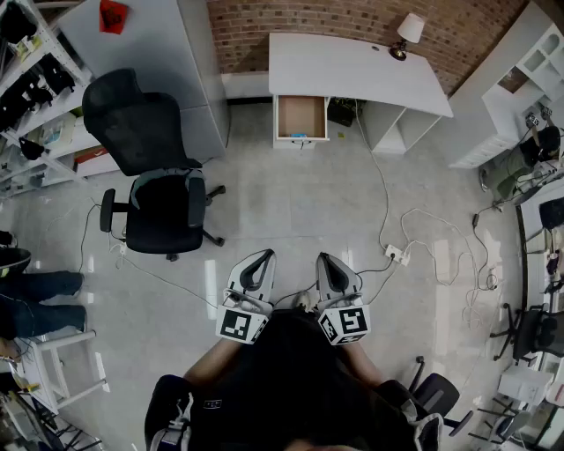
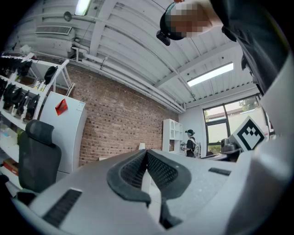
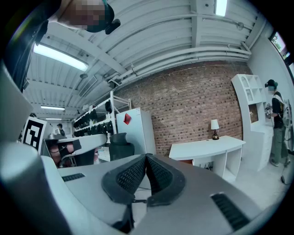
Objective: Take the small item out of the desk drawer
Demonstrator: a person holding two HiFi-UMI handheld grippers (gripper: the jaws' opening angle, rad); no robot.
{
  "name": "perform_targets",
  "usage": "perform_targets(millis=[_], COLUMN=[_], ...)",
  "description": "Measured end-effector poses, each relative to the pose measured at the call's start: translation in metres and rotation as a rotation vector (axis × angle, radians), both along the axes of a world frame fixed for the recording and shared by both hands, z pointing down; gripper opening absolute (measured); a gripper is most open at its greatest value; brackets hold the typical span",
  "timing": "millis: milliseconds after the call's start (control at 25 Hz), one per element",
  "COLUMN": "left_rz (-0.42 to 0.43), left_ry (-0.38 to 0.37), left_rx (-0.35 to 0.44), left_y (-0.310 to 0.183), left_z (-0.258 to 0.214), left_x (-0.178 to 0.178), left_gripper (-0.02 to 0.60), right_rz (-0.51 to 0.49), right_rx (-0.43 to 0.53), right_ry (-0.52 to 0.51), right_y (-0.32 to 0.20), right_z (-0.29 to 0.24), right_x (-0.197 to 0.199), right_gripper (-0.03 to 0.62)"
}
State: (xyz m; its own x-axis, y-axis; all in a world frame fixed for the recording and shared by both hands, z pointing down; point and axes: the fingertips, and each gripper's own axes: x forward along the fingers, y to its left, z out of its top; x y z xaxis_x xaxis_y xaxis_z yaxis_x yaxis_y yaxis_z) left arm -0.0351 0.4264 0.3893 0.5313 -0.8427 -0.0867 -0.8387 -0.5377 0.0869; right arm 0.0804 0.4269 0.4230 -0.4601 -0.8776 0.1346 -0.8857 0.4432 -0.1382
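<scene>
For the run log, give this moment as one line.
left gripper shut, empty | right gripper shut, empty | desk drawer open, far ahead

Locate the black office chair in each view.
Head view: chair, upper left, on the floor.
Left gripper view: chair at the lower left edge.
Right gripper view: chair just left of centre.
Shared landmark: the brick wall, in all three.

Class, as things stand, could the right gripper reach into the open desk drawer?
Probably not yet: the right gripper, jaws shut, is close to the person, and the drawer lies well across the floor. The way looks free.
</scene>
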Motion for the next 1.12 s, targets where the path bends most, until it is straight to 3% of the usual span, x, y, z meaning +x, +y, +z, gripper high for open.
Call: perform_targets(millis=[280,520,880,1120], left_rz=[0.018,0.017,0.018,0.020], left_ry=[-0.003,-0.042,-0.052,-0.060], left_rx=[-0.020,-0.097,-0.102,-0.130], left_y=[-0.003,-0.006,-0.030,-0.057], left_z=[0.004,0.019,0.033,0.049], left_x=[-0.014,-0.041,-0.099,-0.107], left_gripper=[0.009,0.009,0.009,0.009], right_rz=[0.003,0.020,0.073,0.083], right_rx=[-0.002,-0.012,-0.035,-0.066], right_ry=[0.007,-0.014,0.019,0.024], right_y=[-0.005,-0.013,-0.026,-0.050], right_z=[0.000,0.004,0.020,0.034], right_x=[-0.015,-0.038,-0.085,-0.086], right_gripper=[0.026,0.026,0.026,0.026])
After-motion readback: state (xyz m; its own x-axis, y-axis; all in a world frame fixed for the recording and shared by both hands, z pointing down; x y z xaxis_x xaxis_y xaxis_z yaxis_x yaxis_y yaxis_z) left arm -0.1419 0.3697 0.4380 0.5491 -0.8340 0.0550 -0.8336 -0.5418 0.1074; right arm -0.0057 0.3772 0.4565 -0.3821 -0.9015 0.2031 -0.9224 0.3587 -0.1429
